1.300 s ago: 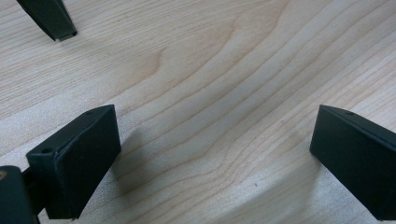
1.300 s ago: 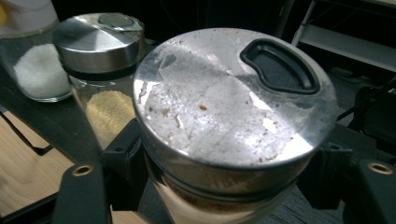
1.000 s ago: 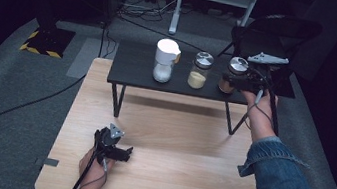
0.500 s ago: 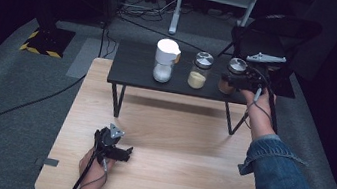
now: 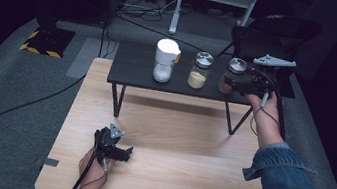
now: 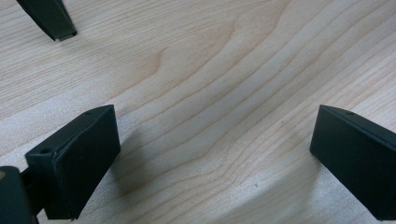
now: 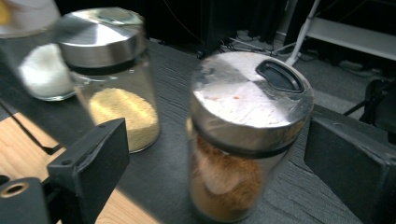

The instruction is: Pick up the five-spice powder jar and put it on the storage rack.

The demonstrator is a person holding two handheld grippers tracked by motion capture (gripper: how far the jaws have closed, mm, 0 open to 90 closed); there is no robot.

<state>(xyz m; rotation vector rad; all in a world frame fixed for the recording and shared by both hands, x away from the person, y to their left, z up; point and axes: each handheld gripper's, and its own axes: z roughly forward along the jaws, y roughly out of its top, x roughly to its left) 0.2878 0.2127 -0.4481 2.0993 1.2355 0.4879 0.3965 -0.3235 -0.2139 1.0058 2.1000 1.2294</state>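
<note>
We saw three jars in a row on a small black desk [image 5: 135,67] standing on a pale wooden desk [image 5: 169,175]. The right tongs [image 7: 219,154] were spread wide, one jaw on each side of the brown spice jar [image 7: 243,140] without touching it. The yellow-filled jar [image 7: 114,84] stood beside it, the white-filled jar [image 5: 165,59] farther left. The left tongs [image 6: 212,149] lay spread over bare wood.

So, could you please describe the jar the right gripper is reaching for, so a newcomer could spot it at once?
On the small black table stand three jars in a row. It is the end one by the right gripper: the jar of brown powder with a steel lid, beside a yellow-filled jar and, farthest, a white-filled one.
</note>
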